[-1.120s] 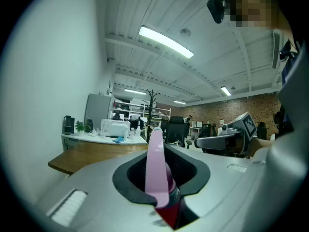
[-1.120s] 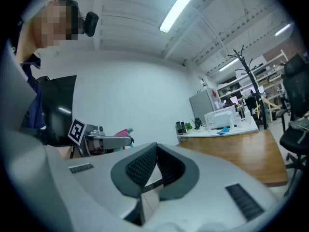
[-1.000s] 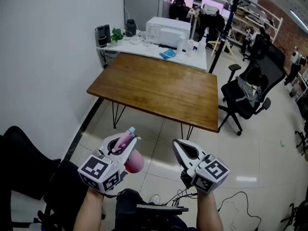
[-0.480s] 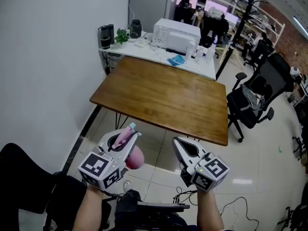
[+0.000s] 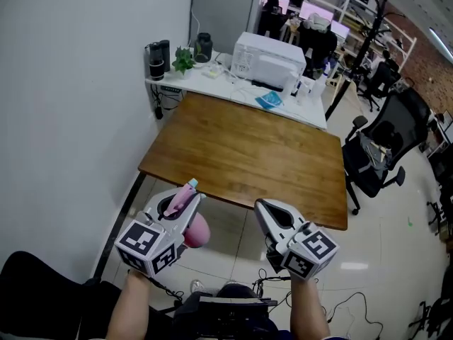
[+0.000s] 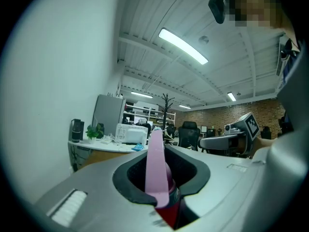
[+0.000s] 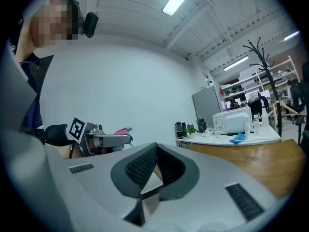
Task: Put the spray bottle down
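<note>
A pink spray bottle (image 5: pixel 197 234), with a pale blue nozzle tip and a rounded body hanging below, is clamped by its head in the left gripper (image 5: pixel 185 202), above the floor just short of the wooden table (image 5: pixel 262 154). The right gripper (image 5: pixel 265 211) is held closed on nothing.

the pink plastic spray bottle (image 5: pixel 197 234) with a pale blue nozzle tip is held in the air, clamped at its neck between the jaws of the left gripper (image 5: pixel 190 198). its trigger head juts forward and up above the jaws and its rounded body hangs below them. the neck looks dark red, perhaps only shadow. it hangs just short of the brown wooden table (image 5: pixel 248 154).
</note>
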The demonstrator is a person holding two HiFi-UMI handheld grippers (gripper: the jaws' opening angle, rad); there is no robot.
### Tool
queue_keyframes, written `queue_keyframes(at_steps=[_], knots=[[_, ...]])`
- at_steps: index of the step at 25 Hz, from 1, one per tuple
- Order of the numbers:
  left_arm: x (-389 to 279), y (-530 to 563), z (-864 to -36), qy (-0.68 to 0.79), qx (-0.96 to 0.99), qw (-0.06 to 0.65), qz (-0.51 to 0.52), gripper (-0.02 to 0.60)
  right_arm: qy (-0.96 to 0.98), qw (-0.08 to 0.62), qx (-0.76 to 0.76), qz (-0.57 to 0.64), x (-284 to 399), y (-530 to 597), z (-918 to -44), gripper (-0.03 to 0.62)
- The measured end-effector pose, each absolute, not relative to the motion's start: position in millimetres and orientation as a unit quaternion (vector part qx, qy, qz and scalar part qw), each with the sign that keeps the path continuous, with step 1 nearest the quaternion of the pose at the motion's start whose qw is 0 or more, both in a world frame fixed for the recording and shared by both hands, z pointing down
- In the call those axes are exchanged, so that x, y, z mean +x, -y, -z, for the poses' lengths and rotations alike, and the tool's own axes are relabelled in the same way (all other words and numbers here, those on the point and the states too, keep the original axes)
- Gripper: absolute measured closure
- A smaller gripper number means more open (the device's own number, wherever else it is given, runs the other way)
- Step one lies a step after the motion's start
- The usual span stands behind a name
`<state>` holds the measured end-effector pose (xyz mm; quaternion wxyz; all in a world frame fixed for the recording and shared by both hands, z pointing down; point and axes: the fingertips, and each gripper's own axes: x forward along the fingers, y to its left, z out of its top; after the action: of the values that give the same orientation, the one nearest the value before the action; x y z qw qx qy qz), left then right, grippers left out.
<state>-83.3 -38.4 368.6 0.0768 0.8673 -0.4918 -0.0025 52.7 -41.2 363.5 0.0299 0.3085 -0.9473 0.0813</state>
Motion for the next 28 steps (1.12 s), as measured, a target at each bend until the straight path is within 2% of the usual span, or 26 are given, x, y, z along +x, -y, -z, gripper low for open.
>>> queue_keyframes(at_steps=[14,28], knots=[[-143.5,183.3,-398.9,0.536,0.839,0.085,-0.043,0.505,0.965,0.0,0.248,-0.09,-10.7,182.4,-378.0,0.594],[-207.5,282.4,-429.6,0.583,0.808,0.05,-0.073,0.505,0.971,0.012,0.213,-0.109,-63.2,238.0,-403.6,0.594]])
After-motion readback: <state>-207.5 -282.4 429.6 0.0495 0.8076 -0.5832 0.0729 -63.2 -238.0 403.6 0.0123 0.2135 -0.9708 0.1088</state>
